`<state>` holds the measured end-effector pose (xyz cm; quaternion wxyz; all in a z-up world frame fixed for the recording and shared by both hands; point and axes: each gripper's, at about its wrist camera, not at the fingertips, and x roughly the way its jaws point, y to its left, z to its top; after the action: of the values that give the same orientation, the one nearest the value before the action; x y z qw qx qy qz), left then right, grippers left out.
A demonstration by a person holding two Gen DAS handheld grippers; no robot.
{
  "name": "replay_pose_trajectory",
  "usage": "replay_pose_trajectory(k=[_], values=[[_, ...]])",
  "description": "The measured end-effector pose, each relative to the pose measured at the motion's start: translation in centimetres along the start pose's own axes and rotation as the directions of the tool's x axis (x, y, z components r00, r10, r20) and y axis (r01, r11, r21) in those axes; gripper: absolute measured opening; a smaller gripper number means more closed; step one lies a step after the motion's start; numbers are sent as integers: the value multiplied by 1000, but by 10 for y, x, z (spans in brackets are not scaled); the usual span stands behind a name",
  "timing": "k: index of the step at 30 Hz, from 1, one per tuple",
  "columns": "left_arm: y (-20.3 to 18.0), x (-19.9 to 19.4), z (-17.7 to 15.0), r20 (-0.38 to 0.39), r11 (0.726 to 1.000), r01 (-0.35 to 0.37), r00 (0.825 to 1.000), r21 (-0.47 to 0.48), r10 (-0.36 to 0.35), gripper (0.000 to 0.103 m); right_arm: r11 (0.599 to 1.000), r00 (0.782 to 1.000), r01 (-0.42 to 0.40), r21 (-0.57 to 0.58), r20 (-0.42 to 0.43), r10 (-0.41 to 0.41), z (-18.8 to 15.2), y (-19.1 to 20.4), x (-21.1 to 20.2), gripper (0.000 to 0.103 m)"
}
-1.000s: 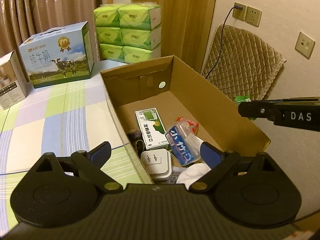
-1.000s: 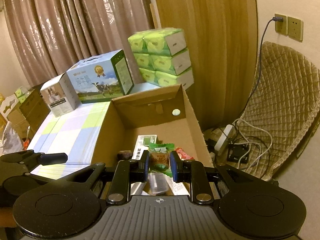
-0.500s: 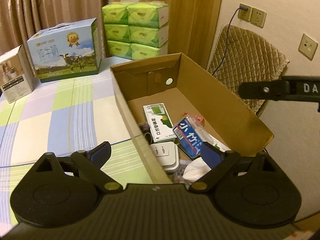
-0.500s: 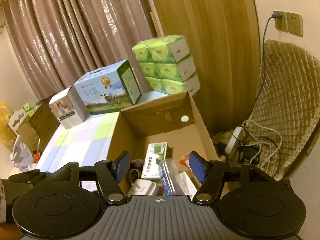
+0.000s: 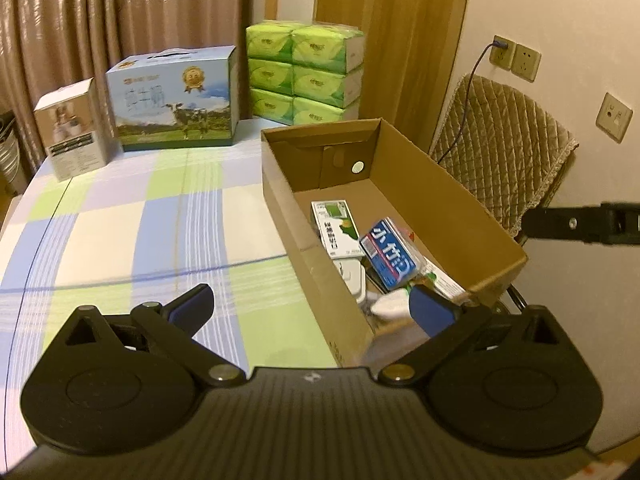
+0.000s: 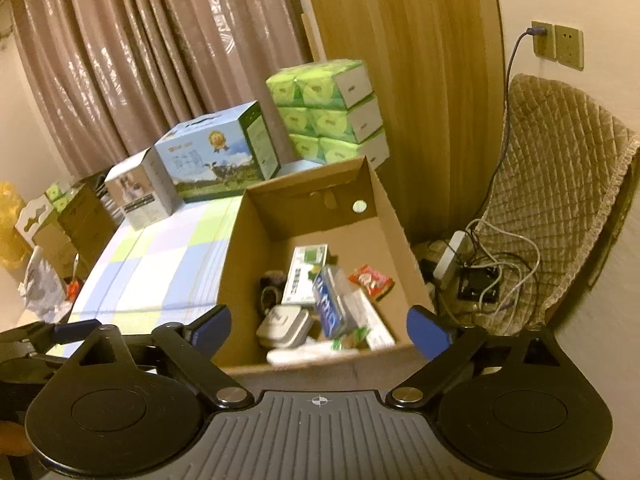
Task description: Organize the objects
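An open cardboard box [image 5: 436, 188] [image 6: 394, 208] stands on the right edge of the checked table [image 5: 140, 216]. Inside lie a green-white carton [image 5: 334, 224] [image 6: 306, 272], a blue packet [image 5: 390, 256] [image 6: 328, 308], a white plug adapter [image 6: 284, 326] [image 5: 352, 276], a red sachet [image 6: 370, 280], a green snack pack [image 6: 352, 336] and a dark object [image 6: 270, 294]. My left gripper [image 5: 310, 308] is open and empty, above the box's near left wall. My right gripper [image 6: 318, 326] is open and empty, above the box's near end.
A cow-printed milk carton box [image 5: 176, 100], a small white box [image 5: 74, 132] and stacked green tissue packs [image 5: 304, 72] stand at the table's back. A quilted chair [image 6: 560, 200] with cables and a power strip [image 6: 452, 254] is right of the box. Bags and boxes [image 6: 44, 240] lie left.
My right gripper opened and let go of the green snack pack, which now lies in the box's near end. Both grippers pulled back and up from the box.
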<state>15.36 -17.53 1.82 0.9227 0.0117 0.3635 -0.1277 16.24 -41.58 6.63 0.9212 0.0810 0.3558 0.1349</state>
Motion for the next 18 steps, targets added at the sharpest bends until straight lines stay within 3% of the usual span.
replay_pose_trajectory(k=[9,13,18], values=[[-1,-54,-28,-26,995,-23,999,-97,20,102,999,1000,21,-33,-21,-22,-34,19,-40,99],[-1,-74,-41,-22,992,-60,998,-113,58,102,997,999,51,-51,-12,-51,-49,26,-57,101],[-4,-95,-55,-26,990,-57,998,-132,54,102,996,998,59,-72,-15,-61,-65,36,-72,101]])
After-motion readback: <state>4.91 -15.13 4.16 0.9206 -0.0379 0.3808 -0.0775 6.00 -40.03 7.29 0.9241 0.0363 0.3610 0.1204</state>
